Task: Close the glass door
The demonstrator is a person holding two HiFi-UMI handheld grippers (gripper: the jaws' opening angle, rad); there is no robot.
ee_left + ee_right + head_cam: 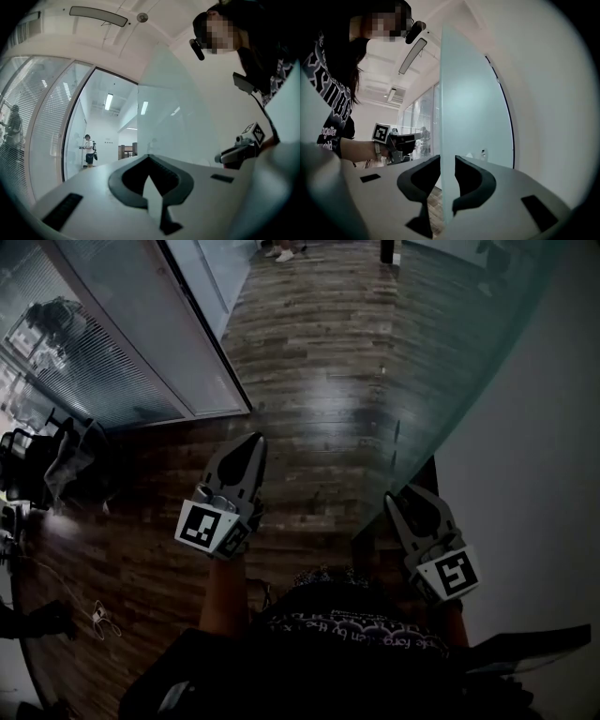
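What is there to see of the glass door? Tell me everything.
The glass door is a tall, frameless pane, frosted and faintly green, with smooth faces. It stands upright, swung open over the wood floor, close to a white wall. Its free vertical edge sits between the jaws of the right gripper, which grips it on both faces. No handle shows.

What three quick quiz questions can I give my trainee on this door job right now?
1. True or false: the grey left gripper is clamped on the tall pale frosted glass door.
2. Which gripper has the door's edge between its jaws? A: left. B: right. C: neither.
3. Fill in: the dark floor is made of ____ planks.
Key: 1 false, its jaws are shut on nothing. 2 B, the right gripper. 3 wood.
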